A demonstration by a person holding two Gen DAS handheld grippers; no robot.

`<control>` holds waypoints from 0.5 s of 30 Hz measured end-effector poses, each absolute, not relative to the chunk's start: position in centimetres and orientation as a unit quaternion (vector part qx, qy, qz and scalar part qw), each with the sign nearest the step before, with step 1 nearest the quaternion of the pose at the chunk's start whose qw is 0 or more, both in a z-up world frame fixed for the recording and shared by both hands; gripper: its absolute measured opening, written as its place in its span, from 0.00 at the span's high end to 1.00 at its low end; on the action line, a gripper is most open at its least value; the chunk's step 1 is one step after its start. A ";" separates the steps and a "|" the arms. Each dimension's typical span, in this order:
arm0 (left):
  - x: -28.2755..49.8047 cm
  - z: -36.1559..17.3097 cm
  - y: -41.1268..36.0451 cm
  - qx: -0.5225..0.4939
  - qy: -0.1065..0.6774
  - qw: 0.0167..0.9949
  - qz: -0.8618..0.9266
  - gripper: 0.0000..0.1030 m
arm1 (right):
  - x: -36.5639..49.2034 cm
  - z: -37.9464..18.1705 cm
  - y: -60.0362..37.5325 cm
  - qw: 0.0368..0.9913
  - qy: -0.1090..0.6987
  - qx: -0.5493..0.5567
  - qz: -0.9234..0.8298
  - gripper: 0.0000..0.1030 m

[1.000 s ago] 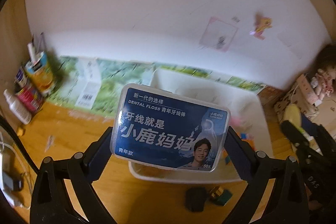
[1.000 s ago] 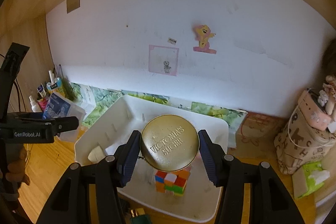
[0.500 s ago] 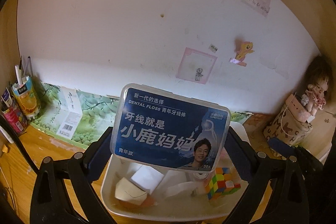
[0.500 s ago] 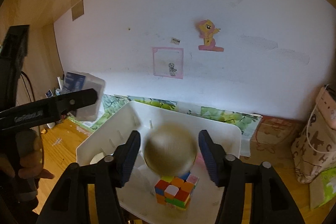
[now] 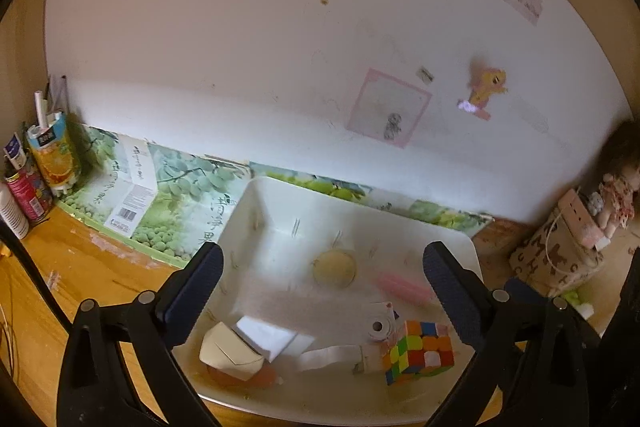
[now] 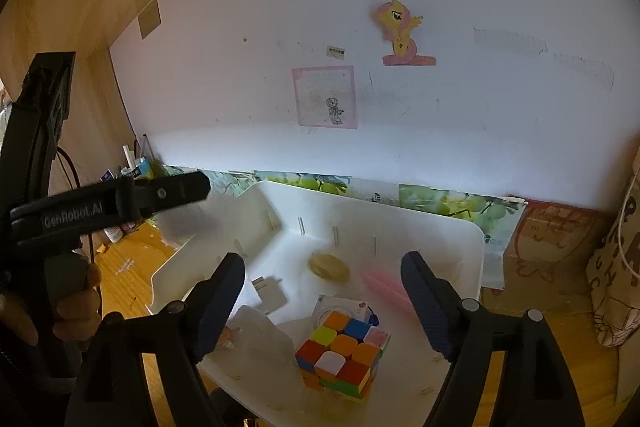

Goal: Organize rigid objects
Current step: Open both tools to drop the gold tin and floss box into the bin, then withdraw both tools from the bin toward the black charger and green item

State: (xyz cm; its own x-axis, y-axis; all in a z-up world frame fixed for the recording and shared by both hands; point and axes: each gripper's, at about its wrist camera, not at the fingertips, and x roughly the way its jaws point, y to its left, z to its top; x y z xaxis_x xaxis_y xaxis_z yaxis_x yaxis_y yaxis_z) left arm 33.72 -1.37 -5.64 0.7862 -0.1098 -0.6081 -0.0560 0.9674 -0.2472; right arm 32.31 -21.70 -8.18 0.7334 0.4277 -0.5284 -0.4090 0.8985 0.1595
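The white bin (image 5: 360,207) (image 6: 380,205) lies below both grippers. In it, blurred, is the round gold tin (image 5: 334,269) (image 6: 328,267) next to a pink blur (image 5: 400,287). A colour cube (image 5: 420,351) (image 6: 344,355) sits at the near side beside white paper pieces (image 5: 272,337). My left gripper (image 5: 322,255) is open above the bin and holds nothing. My right gripper (image 6: 324,263) has its jaws opening with nothing between them. A pale blur (image 6: 188,223) hangs under the left gripper's finger (image 6: 176,189); I cannot tell whether it is the blue floss box.
Juice cartons and bottles (image 5: 52,163) crowd the desk's left corner. A green printed box panel (image 5: 160,195) leans along the wall behind the bin. A beige bag (image 5: 560,259) and a doll (image 5: 616,187) stand at the right. A hand (image 6: 76,295) holds the left gripper.
The blue floss box has left my left gripper, whose jaws now stand apart. The gold tin has dropped out of my right gripper into the bin. Both grippers sank a little.
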 end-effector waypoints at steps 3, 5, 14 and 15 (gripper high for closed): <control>33.4 -5.2 -1.1 -0.133 0.322 0.937 -0.008 0.01 | 32.1 -8.1 -22.0 0.931 0.285 0.021 0.225 0.21; 33.1 -4.8 -1.1 -0.130 0.320 0.938 -0.009 0.01 | 32.0 -7.9 -22.2 0.932 0.282 0.025 0.226 0.21; 30.4 -2.5 -1.1 -0.122 0.291 0.949 -0.008 0.01 | 30.6 -6.5 -22.5 0.934 0.267 0.038 0.232 0.19; 29.9 -2.2 -1.1 -0.123 0.287 0.950 -0.008 0.01 | 30.4 -6.3 -22.5 0.935 0.265 0.039 0.233 0.19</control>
State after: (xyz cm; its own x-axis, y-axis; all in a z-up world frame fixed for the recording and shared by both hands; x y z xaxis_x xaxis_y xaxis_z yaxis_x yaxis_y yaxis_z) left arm 29.92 -1.11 -2.23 0.8351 -0.0861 -0.5433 -0.0552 0.9696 -0.2385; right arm 30.40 -22.54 -6.27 0.7509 0.4564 -0.4774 -0.4155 0.8883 0.1957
